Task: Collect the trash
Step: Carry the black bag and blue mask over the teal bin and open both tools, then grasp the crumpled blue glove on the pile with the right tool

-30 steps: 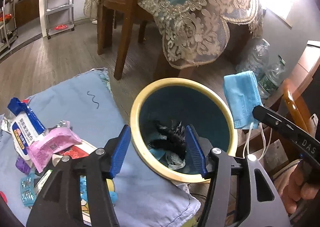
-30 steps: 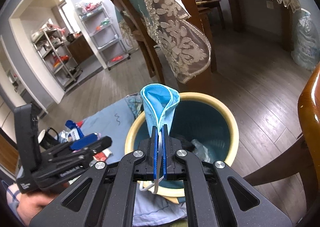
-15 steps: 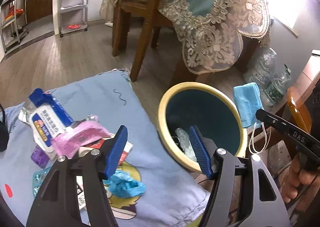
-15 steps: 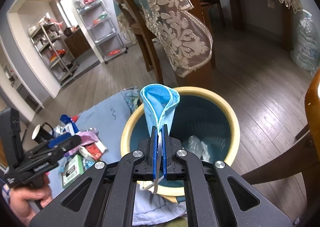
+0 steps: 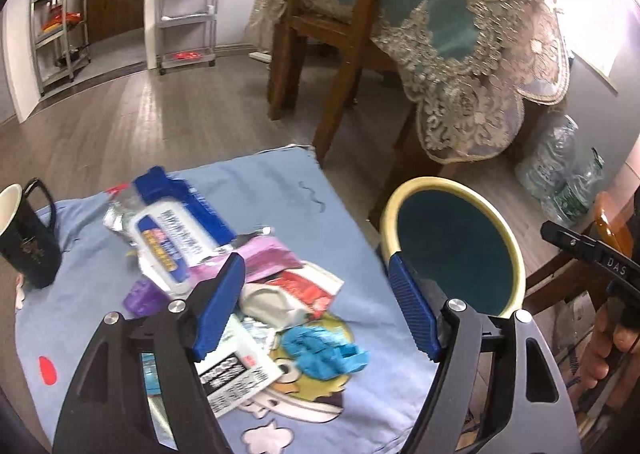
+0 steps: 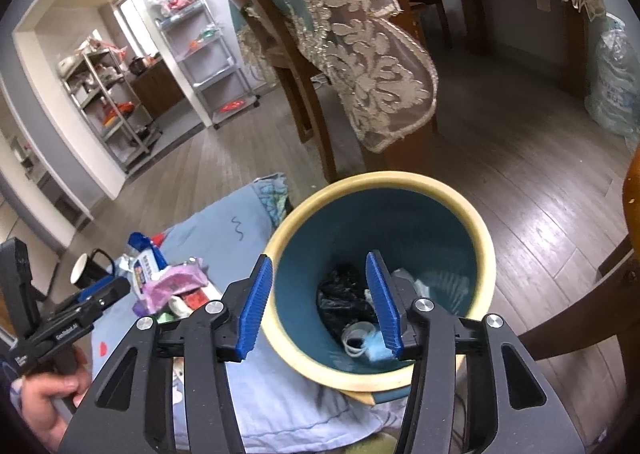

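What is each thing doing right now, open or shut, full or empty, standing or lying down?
Right gripper: jaws just opened, empty, over the bin.
Left gripper: jaws open and widening, empty, over the trash pile.
Bin: upright, partly filled.
Face mask: lying inside the bin.
Black mug: upright on the blue cloth.
Wet wipes pack: lying flat.
Crumpled blue glove: lying on the cloth.

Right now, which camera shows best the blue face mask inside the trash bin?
The right wrist view: it looks down into the bin, where the mask lies at the bottom. The left wrist view shows only the bin's rim and inner wall; no mask.
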Tool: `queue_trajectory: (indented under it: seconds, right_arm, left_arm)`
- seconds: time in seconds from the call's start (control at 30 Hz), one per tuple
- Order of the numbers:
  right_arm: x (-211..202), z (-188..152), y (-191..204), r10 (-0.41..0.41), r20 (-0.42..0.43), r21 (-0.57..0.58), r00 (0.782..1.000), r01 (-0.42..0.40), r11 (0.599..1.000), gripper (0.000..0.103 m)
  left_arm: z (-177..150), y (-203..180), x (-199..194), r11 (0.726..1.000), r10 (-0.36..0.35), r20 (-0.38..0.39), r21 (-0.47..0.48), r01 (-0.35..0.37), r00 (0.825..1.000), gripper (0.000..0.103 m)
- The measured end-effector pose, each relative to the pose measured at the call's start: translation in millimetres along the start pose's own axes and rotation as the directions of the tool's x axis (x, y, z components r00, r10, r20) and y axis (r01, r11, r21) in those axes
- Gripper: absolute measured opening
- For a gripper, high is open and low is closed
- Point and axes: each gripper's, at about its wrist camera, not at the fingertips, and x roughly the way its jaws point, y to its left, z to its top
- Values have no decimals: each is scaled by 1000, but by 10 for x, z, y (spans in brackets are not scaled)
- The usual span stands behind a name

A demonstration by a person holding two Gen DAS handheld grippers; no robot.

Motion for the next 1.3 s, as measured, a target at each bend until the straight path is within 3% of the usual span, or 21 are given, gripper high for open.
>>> queue_trajectory:
  seconds: [0.6, 1.07, 1.3]
  right_arm:
    - [308, -224, 667, 91, -119, -133, 989, -106, 985, 54]
    - [997, -780, 1408, 79, -346, -297, 935, -189, 936, 54]
    - [1211, -919, 1495, 46, -383, -320, 923, -179, 930, 54]
  left_arm:
    - [-296, 783, -199, 992, 88, -56, -85, -93, 995, 75]
    - [-503, 1198, -269, 981, 118, -110, -142, -133, 987, 75]
    - [-585, 1399, -303, 972, 133, -121, -181, -154, 984, 75]
